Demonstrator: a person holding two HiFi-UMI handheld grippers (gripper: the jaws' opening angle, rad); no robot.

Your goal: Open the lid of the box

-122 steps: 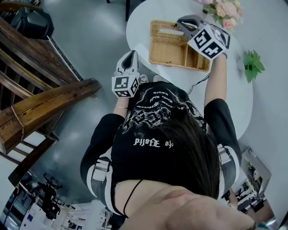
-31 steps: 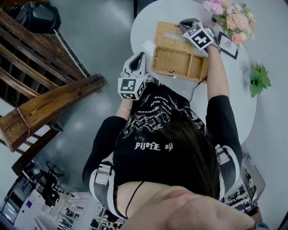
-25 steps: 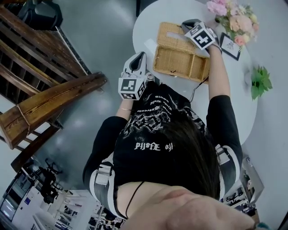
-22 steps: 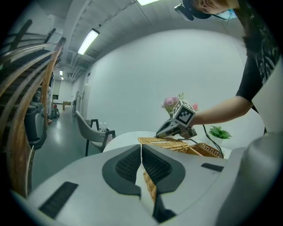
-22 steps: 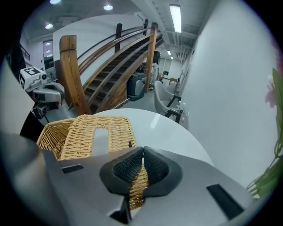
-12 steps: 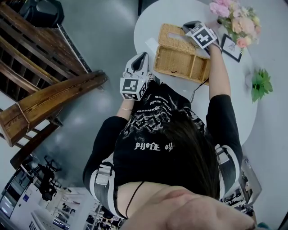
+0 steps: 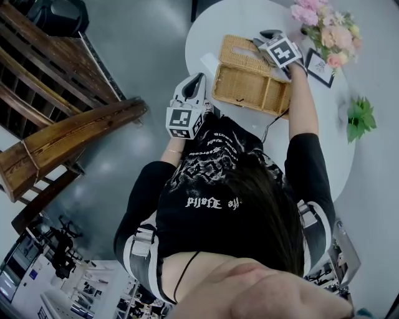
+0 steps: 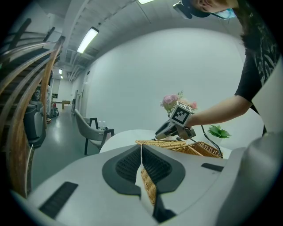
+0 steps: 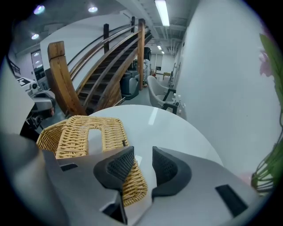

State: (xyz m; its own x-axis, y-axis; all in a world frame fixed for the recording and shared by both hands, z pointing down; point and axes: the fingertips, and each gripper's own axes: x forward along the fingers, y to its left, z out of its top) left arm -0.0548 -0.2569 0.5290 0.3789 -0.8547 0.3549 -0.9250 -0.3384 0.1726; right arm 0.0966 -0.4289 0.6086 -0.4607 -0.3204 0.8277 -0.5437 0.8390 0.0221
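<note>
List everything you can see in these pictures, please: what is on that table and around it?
Table: one, white, round.
Wicker box: one, tan, on the table's near side, open.
Lid: one, tan wicker with a slot, lying flat beyond the box.
Flowers: one bunch, pink, far right of the table.
Framed card: one, dark frame, beside the flowers.
Plant: one, green, at the table's right edge.
Staircase: one, brown wood, on the left.
Chair: one, grey, beyond the table.
Left gripper: one, grey, fingers shut and empty, short of the table.
Right gripper: one, grey, over the lid, fingers just opening, gripping nothing.
</note>
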